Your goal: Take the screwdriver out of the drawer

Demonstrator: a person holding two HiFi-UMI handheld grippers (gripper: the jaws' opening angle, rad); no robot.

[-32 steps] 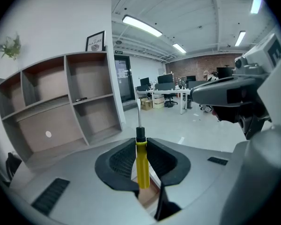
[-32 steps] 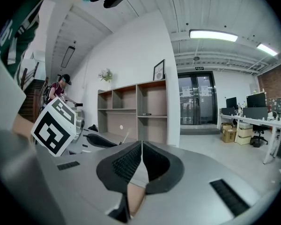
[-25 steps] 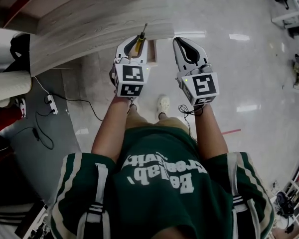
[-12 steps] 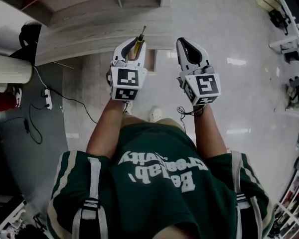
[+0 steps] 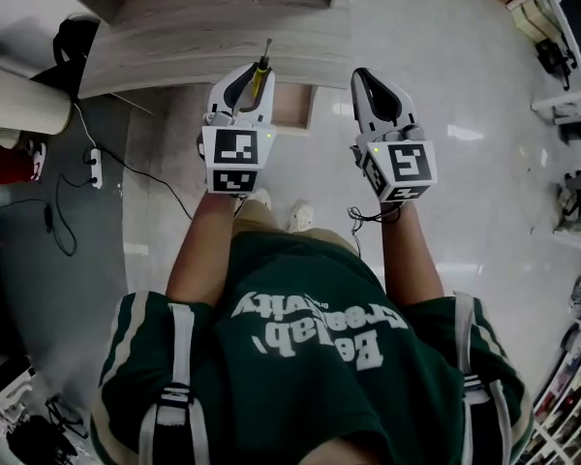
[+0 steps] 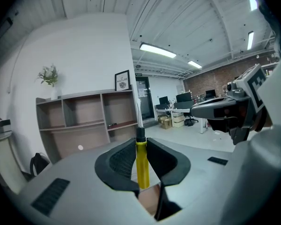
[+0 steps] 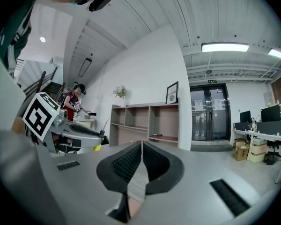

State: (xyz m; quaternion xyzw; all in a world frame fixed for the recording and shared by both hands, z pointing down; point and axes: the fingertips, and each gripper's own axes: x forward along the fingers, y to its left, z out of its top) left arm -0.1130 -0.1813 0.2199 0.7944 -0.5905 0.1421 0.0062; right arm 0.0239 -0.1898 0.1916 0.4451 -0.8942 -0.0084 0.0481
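My left gripper [image 5: 248,73] [image 6: 141,150] is shut on a yellow-handled screwdriver [image 5: 259,74] [image 6: 141,161]. Its black collar and thin metal shaft stick out past the pads, pointing away from me. In the head view the tool is held above the wooden cabinet top [image 5: 155,51]. My right gripper [image 5: 372,85] [image 7: 141,154] hangs beside it on the right, shut with nothing between its pads. In the right gripper view the left gripper [image 7: 79,137] shows at the left with the yellow handle peeking out. No drawer is visible in any view.
An open wooden shelf unit [image 6: 86,121] [image 7: 145,123] stands against the white wall ahead. A power strip with cables [image 5: 95,168] lies on the floor at my left. Desks and chairs [image 6: 187,109] stand further back. A person [image 7: 75,100] stands at the far left.
Both grippers have risen and moved forward, the left one keeping the screwdriver in its jaws. The cabinet top now lies lower and nearer under them in the head view.
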